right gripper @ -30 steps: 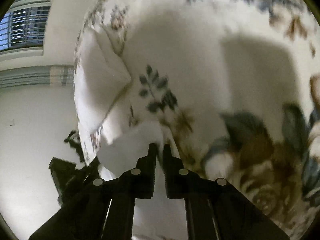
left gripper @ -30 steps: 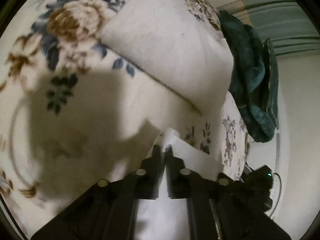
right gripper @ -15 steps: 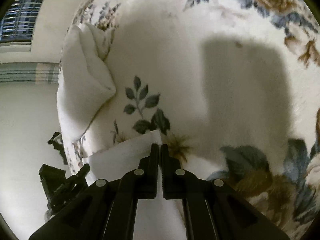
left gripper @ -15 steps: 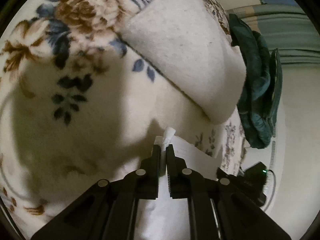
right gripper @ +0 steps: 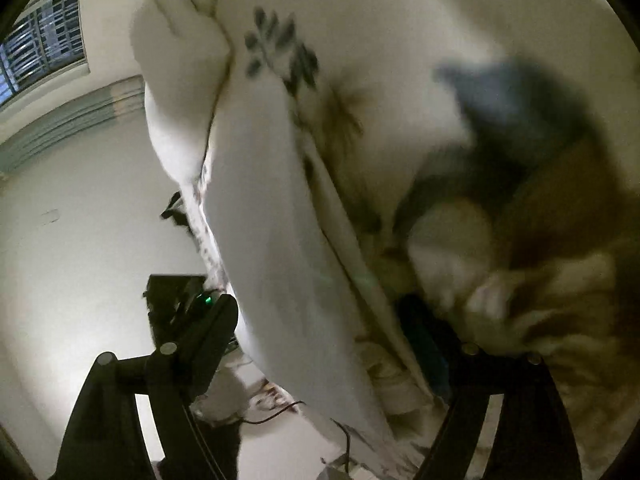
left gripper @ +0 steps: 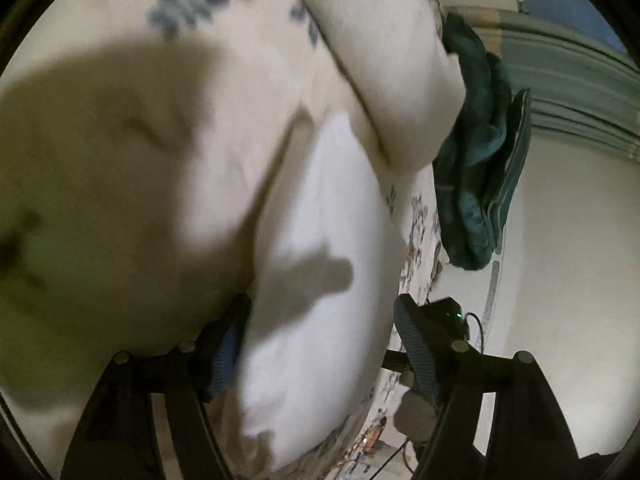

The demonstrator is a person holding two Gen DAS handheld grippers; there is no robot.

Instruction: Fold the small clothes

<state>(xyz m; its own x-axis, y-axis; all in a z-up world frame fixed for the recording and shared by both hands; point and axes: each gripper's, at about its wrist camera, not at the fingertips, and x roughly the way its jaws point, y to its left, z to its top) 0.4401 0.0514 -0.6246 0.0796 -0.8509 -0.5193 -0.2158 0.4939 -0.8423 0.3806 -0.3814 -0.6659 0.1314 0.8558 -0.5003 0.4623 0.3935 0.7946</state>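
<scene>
A small white garment [left gripper: 320, 264] lies flat on the floral bedspread [left gripper: 120, 200]. My left gripper [left gripper: 322, 344] is open, its two fingers spread wide on either side of the garment's near end, holding nothing. In the right wrist view the same white garment [right gripper: 272, 248] runs as a long folded strip between the fingers. My right gripper [right gripper: 320, 340] is open too, the jaws wide apart around the strip's near end. Both views are blurred.
A white pillow [left gripper: 384, 64] lies beyond the garment, also in the right wrist view [right gripper: 180, 48]. A dark teal cloth [left gripper: 476, 152] hangs at the bed's edge. A black device with a green light [left gripper: 448, 316] sits past the edge. A window [right gripper: 40, 40] is up left.
Both grippers were shut on the white garment's corners and held it up. Now both have opened wide and let go, and the garment lies on the bedspread.
</scene>
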